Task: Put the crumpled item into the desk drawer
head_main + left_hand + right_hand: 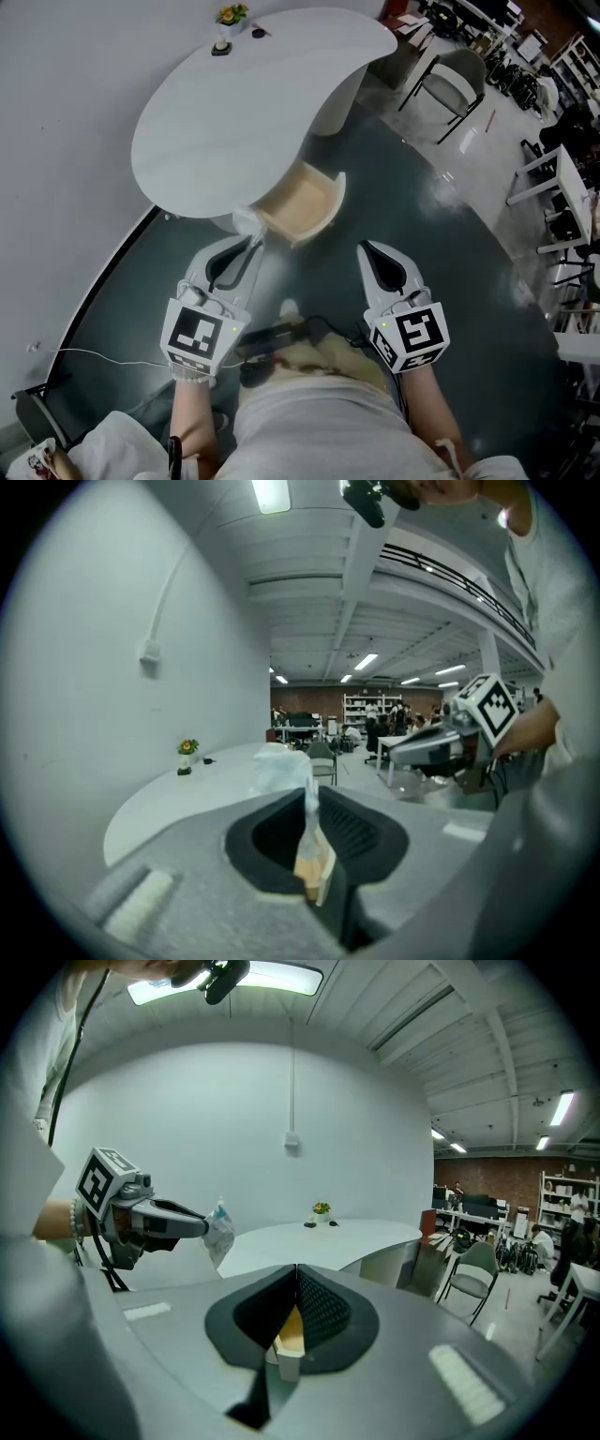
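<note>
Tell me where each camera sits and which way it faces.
Head view: on the person's head, looking steeply down at the desk and its open drawer; left tongs, right tongs and torso show.
Left gripper view: on the left tongs, facing across the desk; they pinch the crumpled item.
Right gripper view: on the right tongs, shut, facing the desk and wall.
Shared: each gripper view shows the other tongs and the potted plant.

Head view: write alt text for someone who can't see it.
Seen from above, the left gripper holds a pale crumpled item close to an open drawer with a light wood interior, pulled out from a curved white desk. The right gripper, jaws together and empty, is beside it over a dark floor.
</note>
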A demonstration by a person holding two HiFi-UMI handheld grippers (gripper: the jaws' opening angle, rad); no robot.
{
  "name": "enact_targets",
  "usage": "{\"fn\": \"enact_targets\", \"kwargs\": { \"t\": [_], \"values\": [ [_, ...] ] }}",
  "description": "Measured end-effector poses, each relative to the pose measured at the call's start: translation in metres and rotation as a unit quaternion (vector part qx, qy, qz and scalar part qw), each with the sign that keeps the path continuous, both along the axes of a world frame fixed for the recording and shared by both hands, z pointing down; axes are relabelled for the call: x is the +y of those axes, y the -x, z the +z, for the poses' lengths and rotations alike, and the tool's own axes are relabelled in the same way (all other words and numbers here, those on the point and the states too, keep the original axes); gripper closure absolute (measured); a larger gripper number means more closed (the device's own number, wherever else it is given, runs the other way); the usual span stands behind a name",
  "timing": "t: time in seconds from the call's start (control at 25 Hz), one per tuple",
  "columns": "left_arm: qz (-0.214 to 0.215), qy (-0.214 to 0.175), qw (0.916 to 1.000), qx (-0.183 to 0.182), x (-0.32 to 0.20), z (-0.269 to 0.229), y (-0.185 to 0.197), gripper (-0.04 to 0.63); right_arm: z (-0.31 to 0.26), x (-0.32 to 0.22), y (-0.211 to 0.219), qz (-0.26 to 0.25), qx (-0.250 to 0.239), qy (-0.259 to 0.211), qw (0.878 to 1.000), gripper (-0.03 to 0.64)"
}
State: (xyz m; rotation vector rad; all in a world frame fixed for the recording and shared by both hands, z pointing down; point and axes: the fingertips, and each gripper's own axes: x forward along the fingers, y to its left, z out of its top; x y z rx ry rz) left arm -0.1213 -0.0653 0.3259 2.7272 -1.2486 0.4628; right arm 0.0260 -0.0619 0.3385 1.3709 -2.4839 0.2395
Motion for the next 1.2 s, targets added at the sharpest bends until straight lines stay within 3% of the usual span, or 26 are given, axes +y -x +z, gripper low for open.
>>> {"fn": "enact_targets", "kwargs": {
  "t": [0.4,1.2],
  "values": [
    [0.025,-0.002,0.9997,-0.003,-0.018,0.011,-0.001,0.554,0.009,-0.008,0.0,0.015,0.003,0.007,1.0,0.612],
    [0.068,0.023,0.9972,-0.021,-0.07,0.045,-0.046,0.554,0.037,-0.061,-0.02,0.004,0.008,0.04,0.999,0.612]
  ]
}}
